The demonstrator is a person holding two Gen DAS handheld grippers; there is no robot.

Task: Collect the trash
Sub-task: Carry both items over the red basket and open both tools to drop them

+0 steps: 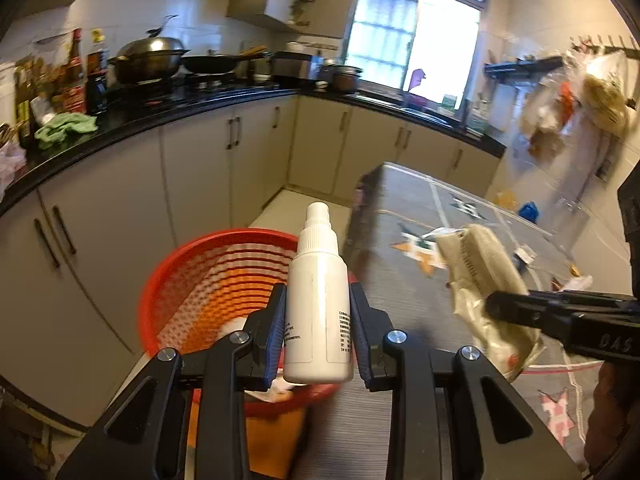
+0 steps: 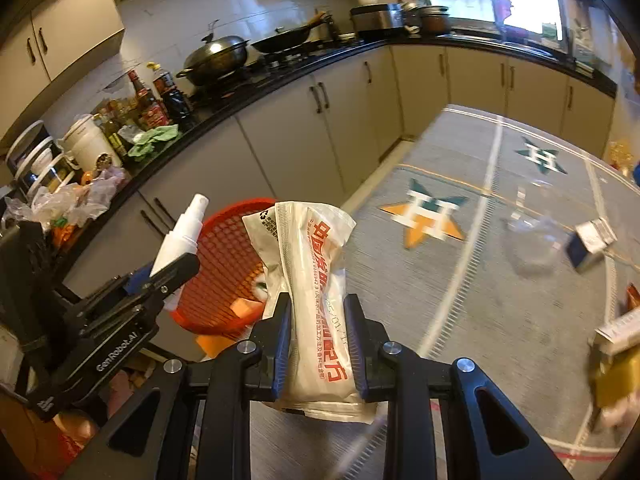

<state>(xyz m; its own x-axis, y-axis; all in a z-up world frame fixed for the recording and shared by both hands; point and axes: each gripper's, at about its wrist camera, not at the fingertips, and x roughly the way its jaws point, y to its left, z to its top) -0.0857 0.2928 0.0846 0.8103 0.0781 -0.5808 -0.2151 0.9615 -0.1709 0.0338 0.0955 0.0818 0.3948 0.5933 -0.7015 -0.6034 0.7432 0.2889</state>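
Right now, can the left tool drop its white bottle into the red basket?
Probably yes. The left tool holds the white bottle right at the red basket, whose open top looks unblocked.

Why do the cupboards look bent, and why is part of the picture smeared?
Left wrist view: the fisheye lens bows the counter, the window glares white, and the hanging bags blur. Right wrist view: the packet in the gripper is sharp; the floor litter is smeared.

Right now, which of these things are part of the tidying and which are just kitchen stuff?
Part of the job: spray bottle in left gripper; packet in right gripper; red basket; small box.

Just about: wok; green cloth; sauce bottles.
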